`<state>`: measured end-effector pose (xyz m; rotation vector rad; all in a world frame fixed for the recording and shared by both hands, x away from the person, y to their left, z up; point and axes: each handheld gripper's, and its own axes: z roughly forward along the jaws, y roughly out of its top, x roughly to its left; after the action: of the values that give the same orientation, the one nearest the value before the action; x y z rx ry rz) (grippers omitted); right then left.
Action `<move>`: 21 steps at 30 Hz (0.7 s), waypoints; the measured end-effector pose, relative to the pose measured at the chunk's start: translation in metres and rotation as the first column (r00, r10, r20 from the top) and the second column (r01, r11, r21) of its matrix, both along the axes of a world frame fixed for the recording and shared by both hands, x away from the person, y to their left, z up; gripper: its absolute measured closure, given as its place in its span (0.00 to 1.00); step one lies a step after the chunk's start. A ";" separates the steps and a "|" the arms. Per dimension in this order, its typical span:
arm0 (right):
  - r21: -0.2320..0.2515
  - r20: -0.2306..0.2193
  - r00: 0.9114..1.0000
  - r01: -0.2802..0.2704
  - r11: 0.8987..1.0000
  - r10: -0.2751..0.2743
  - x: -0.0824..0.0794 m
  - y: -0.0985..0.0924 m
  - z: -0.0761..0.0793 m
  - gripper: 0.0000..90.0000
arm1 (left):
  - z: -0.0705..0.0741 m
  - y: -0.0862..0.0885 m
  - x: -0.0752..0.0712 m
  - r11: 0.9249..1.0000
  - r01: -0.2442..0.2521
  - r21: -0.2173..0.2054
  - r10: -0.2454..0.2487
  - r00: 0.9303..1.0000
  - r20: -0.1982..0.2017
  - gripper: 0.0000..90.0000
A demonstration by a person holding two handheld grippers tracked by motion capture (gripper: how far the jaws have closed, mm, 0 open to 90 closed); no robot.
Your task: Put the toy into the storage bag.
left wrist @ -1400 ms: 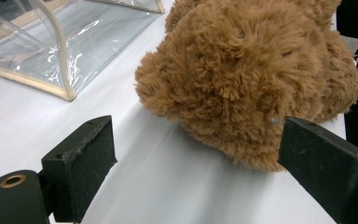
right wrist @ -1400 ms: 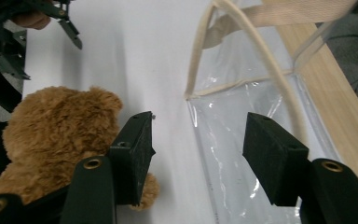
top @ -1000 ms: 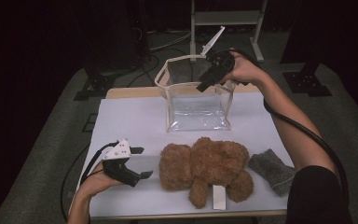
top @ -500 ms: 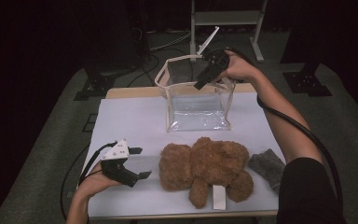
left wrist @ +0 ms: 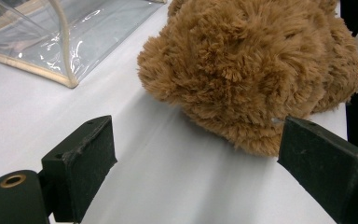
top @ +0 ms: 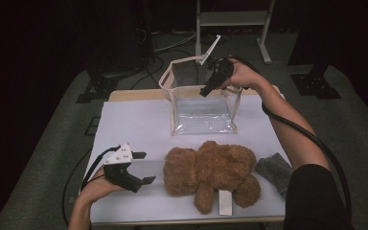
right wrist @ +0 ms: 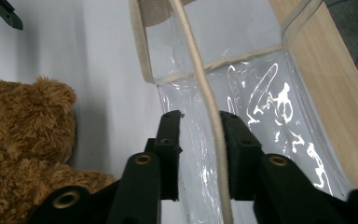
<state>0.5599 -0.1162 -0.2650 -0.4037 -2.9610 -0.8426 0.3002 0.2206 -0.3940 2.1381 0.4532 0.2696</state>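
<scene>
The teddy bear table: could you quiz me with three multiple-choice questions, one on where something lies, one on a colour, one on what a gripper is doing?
1. Where does the bear lie?
A. inside the bag
B. on the table in front of the bag
C. on the floor

2. What colour is the cloth beside the bear?
A. grey
B. red
C. yellow

3. How does the left gripper stand?
A. shut on the bear
C. shut on the bag
B. open, holding nothing

Answers:
1 B: the bear lies on the white table, nearer the person than the clear bag.
2 A: the cloth is dark grey.
3 B: its jaws stand wide apart beside the bear; the right gripper has the bag's rim between its jaws.
</scene>
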 end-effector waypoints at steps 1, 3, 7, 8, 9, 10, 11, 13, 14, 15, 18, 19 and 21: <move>-0.001 -0.001 1.000 0.001 1.000 -0.001 -0.001 0.000 0.000 0.82 | 0.000 0.000 0.000 1.000 0.001 -0.002 -0.001 1.000 -0.001 0.11; -0.003 0.000 1.000 -0.004 1.000 0.004 -0.003 0.000 0.000 0.87 | -0.001 0.000 0.000 1.000 0.002 -0.003 -0.002 1.000 -0.002 0.11; -0.010 0.009 1.000 -0.012 1.000 0.012 -0.009 0.000 0.000 0.95 | -0.001 -0.001 0.000 1.000 0.005 -0.002 -0.005 1.000 -0.002 0.11; -0.013 0.007 1.000 -0.013 1.000 0.013 -0.011 0.001 0.000 0.95 | 0.000 -0.001 0.000 1.000 0.006 -0.003 -0.006 1.000 -0.002 0.11; -0.016 0.007 1.000 -0.016 1.000 0.016 -0.013 0.001 0.001 0.96 | 0.000 -0.001 0.000 1.000 0.006 -0.002 -0.006 1.000 -0.002 0.11; -0.017 0.010 1.000 -0.019 1.000 0.019 -0.015 0.001 0.001 0.96 | 0.000 -0.001 0.000 1.000 0.006 -0.002 -0.006 1.000 -0.002 0.11; -0.019 0.006 1.000 -0.019 1.000 0.019 -0.017 0.001 0.001 0.96 | 0.000 -0.001 -0.001 1.000 0.007 -0.001 -0.007 1.000 -0.002 0.11; -0.018 0.007 1.000 -0.026 0.999 0.026 -0.021 0.001 0.000 0.96 | -0.001 -0.002 -0.001 1.000 0.008 -0.004 -0.008 1.000 -0.003 0.11; -0.018 0.008 1.000 -0.028 0.999 0.028 -0.023 0.001 0.000 0.96 | -0.001 -0.002 -0.001 1.000 0.009 -0.002 -0.009 1.000 -0.003 0.11; -0.018 0.007 1.000 -0.030 0.999 0.030 -0.025 0.001 0.000 0.96 | -0.001 -0.002 -0.001 1.000 0.010 -0.004 -0.010 1.000 -0.005 0.11; -0.021 0.015 0.999 -0.041 0.999 0.042 -0.032 0.002 0.000 0.96 | -0.001 -0.002 -0.001 1.000 0.010 -0.007 -0.010 1.000 -0.005 0.11; -0.018 0.017 0.999 -0.045 0.999 0.045 -0.034 0.002 -0.001 0.96 | -0.001 -0.002 -0.001 1.000 0.010 -0.009 -0.010 1.000 -0.006 0.11; -0.015 0.013 0.999 -0.049 0.999 0.049 -0.039 0.001 -0.001 0.96 | -0.001 -0.002 -0.001 1.000 0.010 -0.012 -0.010 1.000 -0.009 0.11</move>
<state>0.5208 -0.1150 -0.2656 -0.3253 -2.9778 -0.8220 0.2993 0.2186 -0.3947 2.1297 0.4477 0.2511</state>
